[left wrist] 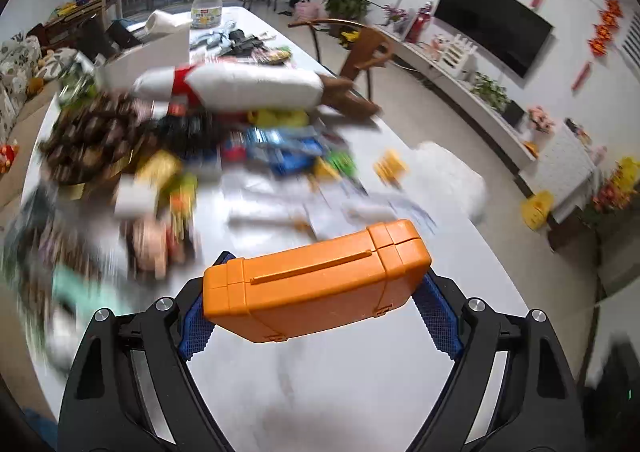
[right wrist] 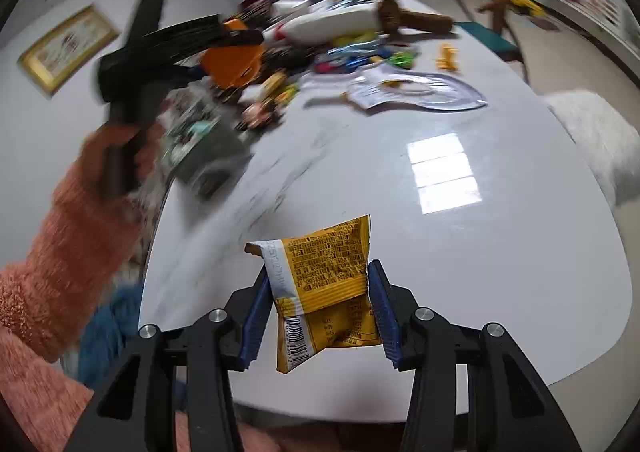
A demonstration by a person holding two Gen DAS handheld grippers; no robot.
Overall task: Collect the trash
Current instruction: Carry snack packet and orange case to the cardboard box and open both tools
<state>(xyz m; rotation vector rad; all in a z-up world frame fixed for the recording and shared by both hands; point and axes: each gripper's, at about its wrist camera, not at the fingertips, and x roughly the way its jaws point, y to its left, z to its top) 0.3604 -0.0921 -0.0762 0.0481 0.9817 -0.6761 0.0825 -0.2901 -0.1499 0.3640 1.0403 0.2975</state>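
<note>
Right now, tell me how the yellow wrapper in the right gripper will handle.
The yellow wrapper looks creased and flat, so probably floppy and light. Its glossy film may slip between the right gripper pads.

Glossy marble-look table (right wrist: 460,252), smooth matt orange plastic case (left wrist: 316,284), crinkled shiny yellow foil wrapper (right wrist: 324,284), fuzzy knit sleeve (right wrist: 60,252)

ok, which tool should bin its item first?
Right, probably. The right tool grips a yellow snack wrapper, evident trash. The left tool clamps an orange plastic case, likely not trash.
</note>
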